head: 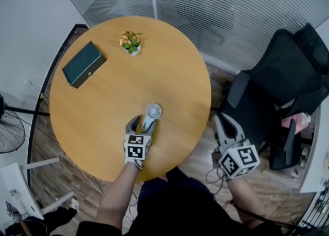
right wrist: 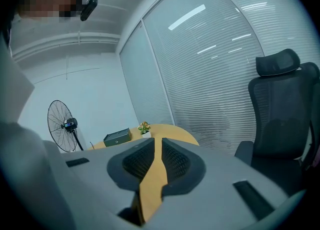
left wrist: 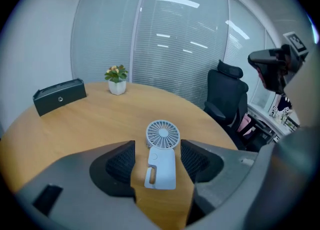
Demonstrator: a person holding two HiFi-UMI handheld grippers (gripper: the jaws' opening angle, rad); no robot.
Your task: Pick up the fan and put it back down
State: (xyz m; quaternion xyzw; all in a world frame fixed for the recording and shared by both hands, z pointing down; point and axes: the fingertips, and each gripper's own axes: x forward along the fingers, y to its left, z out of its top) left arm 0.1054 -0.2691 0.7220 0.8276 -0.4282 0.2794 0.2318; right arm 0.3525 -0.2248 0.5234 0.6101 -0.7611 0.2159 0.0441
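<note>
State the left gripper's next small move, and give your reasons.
Probably draw the left gripper straight back, clear of the fan. The fan lies flat on the table, and the fingers stand wide apart on either side of it without touching, so nothing is held.

- the left gripper [head: 142,123] [left wrist: 157,156] is held forward and tilted down, and its jaws stand wide apart with the pads pressing on nothing.
- the left forearm [head: 121,188] is stretched straight forward from the body.
- the right gripper [head: 222,120] [right wrist: 156,149] is out to the side, more level than the left one. its jaws are almost together, with only a thin gap and nothing in it.
- the right forearm [head: 248,199] is bent outward, well apart from the left.
</note>
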